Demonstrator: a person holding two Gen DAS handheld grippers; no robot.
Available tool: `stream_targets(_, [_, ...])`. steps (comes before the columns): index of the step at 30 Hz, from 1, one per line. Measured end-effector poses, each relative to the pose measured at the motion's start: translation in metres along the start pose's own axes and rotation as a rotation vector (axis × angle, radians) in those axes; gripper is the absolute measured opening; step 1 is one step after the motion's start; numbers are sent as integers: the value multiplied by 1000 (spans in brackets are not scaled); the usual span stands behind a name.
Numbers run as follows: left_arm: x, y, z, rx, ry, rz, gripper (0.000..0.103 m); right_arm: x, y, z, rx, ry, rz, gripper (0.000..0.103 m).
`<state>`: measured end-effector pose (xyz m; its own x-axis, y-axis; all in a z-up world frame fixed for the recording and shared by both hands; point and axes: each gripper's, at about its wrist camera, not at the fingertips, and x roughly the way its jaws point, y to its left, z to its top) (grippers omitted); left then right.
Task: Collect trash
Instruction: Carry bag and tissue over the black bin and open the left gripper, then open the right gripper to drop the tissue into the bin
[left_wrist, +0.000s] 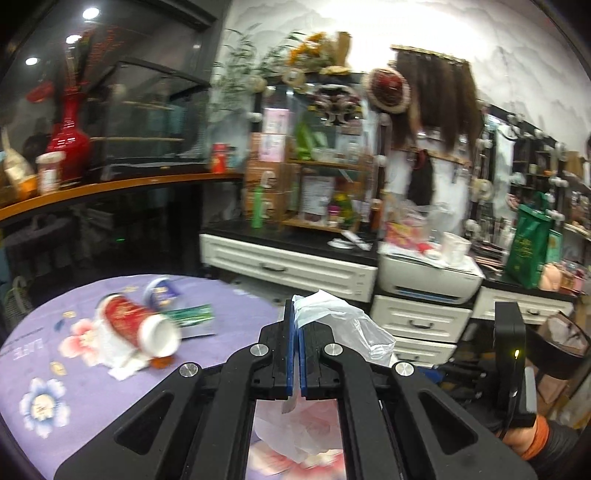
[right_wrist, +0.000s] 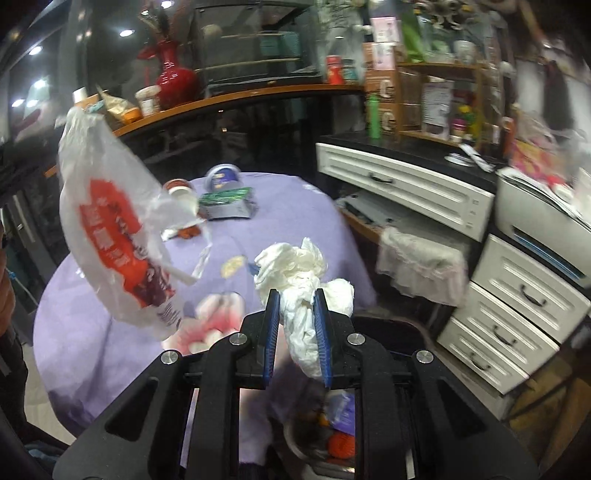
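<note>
While the left tongs (left_wrist: 297, 332) pinch a plastic bag (right_wrist: 110, 229) above the bench (right_wrist: 295, 206), the right tongs (right_wrist: 297, 317) clench crumpled tissue (right_wrist: 299, 273) over its near edge.

Left gripper (left_wrist: 297, 325) — jaws pinched together on thin white plastic bag (left_wrist: 343, 321), which bunches out to their right. Purple floral desk (left_wrist: 92, 384) behind left: tipped red paper cup (left_wrist: 140, 328) on crumpled tissue (left_wrist: 122, 365), green wrapper (left_wrist: 194, 315) just beyond.
</note>
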<state>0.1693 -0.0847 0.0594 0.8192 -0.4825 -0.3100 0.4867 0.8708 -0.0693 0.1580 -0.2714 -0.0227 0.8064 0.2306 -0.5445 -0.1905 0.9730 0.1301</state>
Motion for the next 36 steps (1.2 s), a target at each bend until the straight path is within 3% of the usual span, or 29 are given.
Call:
stream_targets(5, [37, -44, 4, 8, 44, -113, 3, -19, -39, -18, 70, -2, -71, 20])
stream_targets(11, [80, -89, -6, 31, 112, -183, 3, -39, -82, -39, 127, 2, -165, 20])
stream_targets(17, [118, -109, -37, 42, 213, -170, 3, -47, -117, -62, 198, 24, -224, 20])
stream_targets(26, [181, -118, -108, 52, 462, -109, 4, -38, -136, -93, 260, 68, -239, 20])
stream_targets(27, [187, -119, -117, 55, 496, -106, 8, -37, -137, -94, 265, 73, -240, 20])
stream_targets(29, [193, -119, -131, 55, 528, -103, 32, -34, -138, -96, 271, 81, -242, 20])
stream_targets(30, [192, -119, -135, 58, 522, -97, 58, -32, -139, -98, 275, 86, -243, 20])
stream_targets(31, [190, -119, -136, 60, 509, -94, 72, -31, -140, -100, 280, 91, -244, 20])
stream_targets(36, [175, -123, -132, 92, 478, -109, 75, -24, -140, -106, 292, 109, -242, 20])
